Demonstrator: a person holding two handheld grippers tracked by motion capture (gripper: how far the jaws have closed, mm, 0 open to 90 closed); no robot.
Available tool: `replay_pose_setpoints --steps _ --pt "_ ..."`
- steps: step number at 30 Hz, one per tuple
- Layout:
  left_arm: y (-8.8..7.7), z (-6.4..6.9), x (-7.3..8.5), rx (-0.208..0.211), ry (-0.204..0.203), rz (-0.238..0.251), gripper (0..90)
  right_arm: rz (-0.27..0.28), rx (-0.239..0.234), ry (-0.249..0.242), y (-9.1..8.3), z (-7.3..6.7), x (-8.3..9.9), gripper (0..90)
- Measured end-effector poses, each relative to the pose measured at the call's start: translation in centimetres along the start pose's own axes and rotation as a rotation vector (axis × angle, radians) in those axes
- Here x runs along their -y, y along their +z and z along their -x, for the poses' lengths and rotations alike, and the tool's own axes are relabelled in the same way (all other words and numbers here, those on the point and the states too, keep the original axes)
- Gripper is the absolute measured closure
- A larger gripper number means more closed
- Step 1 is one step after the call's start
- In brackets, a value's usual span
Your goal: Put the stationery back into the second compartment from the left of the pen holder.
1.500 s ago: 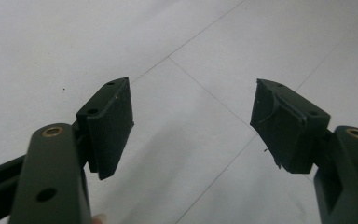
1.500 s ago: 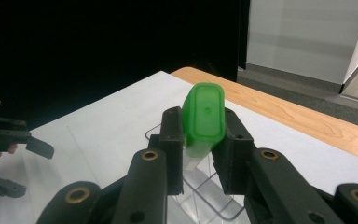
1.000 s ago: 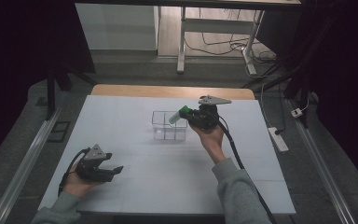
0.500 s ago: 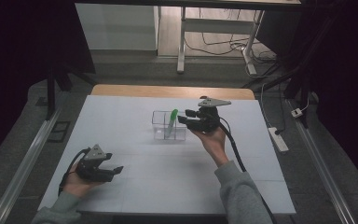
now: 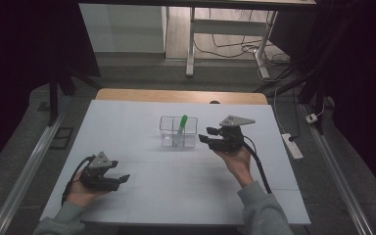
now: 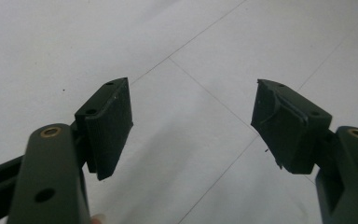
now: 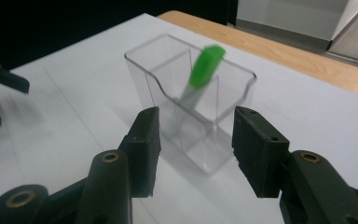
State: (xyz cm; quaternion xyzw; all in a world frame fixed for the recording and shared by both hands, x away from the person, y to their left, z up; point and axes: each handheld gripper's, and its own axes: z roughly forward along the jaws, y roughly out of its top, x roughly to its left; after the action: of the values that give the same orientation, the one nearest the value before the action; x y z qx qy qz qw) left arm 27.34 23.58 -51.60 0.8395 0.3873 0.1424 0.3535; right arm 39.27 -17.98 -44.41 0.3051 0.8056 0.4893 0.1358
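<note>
A clear plastic holder [image 5: 172, 137] with compartments stands on the white table top [image 5: 186, 191]. A pen with a green cap [image 5: 182, 123] leans inside it, cap up; the right gripper view shows the holder [image 7: 140, 53] and pen [image 7: 206, 63] just beyond the jaws. My right gripper [image 5: 205, 135] hangs just right of the holder, apart from it. Its jaws have just been opening and now stand open [image 7: 196, 116] with nothing between them. My left gripper [image 5: 124, 178] rests near the front left of the table, open [image 6: 191, 102] over bare table.
A wooden strip [image 5: 176, 95] borders the table's far edge. A white power strip [image 5: 292, 146] lies on the floor to the right, and a metal rail [image 5: 24, 171] runs along the left. A desk frame [image 5: 191, 44] stands behind.
The right gripper let go of the green-capped pen, which now stands in the holder. It then drew back to the right and nearer the person. The left gripper stayed still.
</note>
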Motion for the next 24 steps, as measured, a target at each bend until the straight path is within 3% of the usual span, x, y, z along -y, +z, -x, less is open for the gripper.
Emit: replay_pose_setpoints --steps 11,24 --pt "0.2 0.1 -0.1 0.002 -0.002 -0.001 28.5 -0.047 0.028 0.000 -3.8 0.4 3.7 51.0" --pt "0.2 0.2 -0.2 0.004 0.002 0.005 28.6 -0.106 0.055 0.017 -6.2 1.2 7.1 50.2"
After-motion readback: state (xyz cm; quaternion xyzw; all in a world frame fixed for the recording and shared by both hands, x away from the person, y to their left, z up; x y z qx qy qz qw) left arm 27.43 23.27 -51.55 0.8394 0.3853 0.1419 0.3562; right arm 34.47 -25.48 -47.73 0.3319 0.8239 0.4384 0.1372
